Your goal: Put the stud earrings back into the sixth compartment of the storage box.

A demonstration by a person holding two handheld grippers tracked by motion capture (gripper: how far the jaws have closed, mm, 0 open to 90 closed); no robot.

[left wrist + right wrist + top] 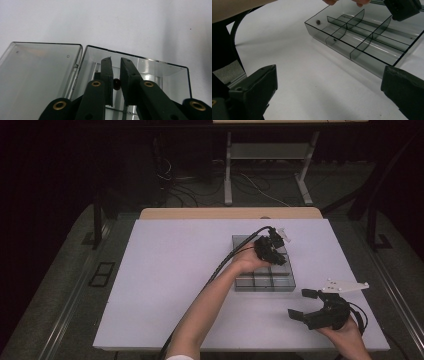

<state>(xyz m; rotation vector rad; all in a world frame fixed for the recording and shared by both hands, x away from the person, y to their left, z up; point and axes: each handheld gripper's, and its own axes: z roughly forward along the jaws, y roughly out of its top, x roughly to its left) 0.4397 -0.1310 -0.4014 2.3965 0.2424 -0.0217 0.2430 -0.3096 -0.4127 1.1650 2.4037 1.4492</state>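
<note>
At frame centre, we see the left gripper (116,72) closed on a small dark bead (117,83) over the clear box (162,72); lower right, our right gripper (305,304) gapes wide above the desk (165,270).

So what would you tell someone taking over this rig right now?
Left gripper: over the clear divided box, jaws nearly shut on a small dark bead, lowered into a compartment.
Right gripper: open, holding nothing, parked on the white table near the box.
Box: lid open flat. One bead lies in a corner compartment, another in the next one.
Left to do: probably release the held bead, then withdraw.
</note>
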